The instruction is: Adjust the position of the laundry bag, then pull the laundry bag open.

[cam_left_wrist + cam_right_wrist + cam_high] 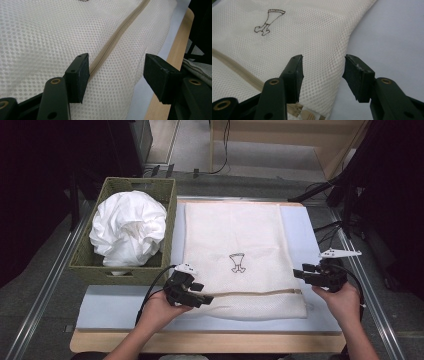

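A white mesh laundry bag (pixel 235 235) lies flat on the pale blue mat (pixel 302 222). It carries a small dark emblem (pixel 237 262) and a beige zipper (pixel 250 293) that runs along its near side. My left gripper (pixel 202 293) sits at the zipper's left end, open. In the left gripper view its jaws (pixel 116 62) straddle the zipper (pixel 120 32) just above the mesh. My right gripper (pixel 299 271) hovers at the bag's right edge, open. In the right gripper view the bag's edge (pixel 337 57) lies between its jaws (pixel 323 61), unpinched.
A green wicker basket (pixel 167 195) holding a crumpled white cloth (pixel 127 227) stands at the left, touching the mat. The wooden table edge (pixel 200 342) runs along the front. Dark stand legs and cables (pixel 335 190) lie on the floor at the right.
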Demonstrator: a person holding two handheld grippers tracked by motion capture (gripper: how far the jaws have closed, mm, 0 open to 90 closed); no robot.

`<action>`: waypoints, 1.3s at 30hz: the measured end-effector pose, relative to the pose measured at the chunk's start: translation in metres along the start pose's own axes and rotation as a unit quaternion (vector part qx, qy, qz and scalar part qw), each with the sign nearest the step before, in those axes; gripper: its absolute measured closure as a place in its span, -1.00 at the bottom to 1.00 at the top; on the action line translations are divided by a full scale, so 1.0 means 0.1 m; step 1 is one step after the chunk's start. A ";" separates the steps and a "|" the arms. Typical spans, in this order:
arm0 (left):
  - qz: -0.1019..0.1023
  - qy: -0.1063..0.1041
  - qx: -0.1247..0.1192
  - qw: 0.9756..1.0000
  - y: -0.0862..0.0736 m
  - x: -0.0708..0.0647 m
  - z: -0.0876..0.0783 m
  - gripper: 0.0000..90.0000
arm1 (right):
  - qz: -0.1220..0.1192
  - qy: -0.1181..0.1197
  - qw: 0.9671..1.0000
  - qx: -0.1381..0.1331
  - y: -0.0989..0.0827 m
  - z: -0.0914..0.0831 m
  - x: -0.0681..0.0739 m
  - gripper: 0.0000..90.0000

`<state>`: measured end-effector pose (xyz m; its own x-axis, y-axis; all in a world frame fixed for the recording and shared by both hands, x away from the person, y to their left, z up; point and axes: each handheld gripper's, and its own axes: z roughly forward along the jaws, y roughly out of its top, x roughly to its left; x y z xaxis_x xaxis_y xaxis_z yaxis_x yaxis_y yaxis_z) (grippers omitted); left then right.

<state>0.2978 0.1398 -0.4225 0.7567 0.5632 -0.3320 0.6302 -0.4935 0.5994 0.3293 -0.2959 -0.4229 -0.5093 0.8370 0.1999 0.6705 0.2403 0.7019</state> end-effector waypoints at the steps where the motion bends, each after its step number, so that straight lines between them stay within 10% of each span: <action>1: 0.002 -0.005 -0.001 1.000 0.01 0.00 0.01 -0.16 | -0.003 0.003 1.000 -0.005 -0.04 -0.03 0.01 0.12; 17: 0.032 -0.024 0.007 0.999 0.17 -0.06 0.23 -0.14 | 0.018 -0.015 1.000 0.000 -0.29 -0.23 0.03 0.35; 39: 0.034 -0.028 0.007 0.999 0.20 -0.06 0.27 -0.13 | 0.041 0.008 0.999 0.020 -0.33 -0.05 -0.06 1.00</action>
<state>0.3105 0.1084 -0.4287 0.8063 0.4900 -0.3312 0.5788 -0.5388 0.6121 0.3078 -0.3113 -0.4441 -0.4605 0.8465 0.2672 0.7309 0.1907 0.6553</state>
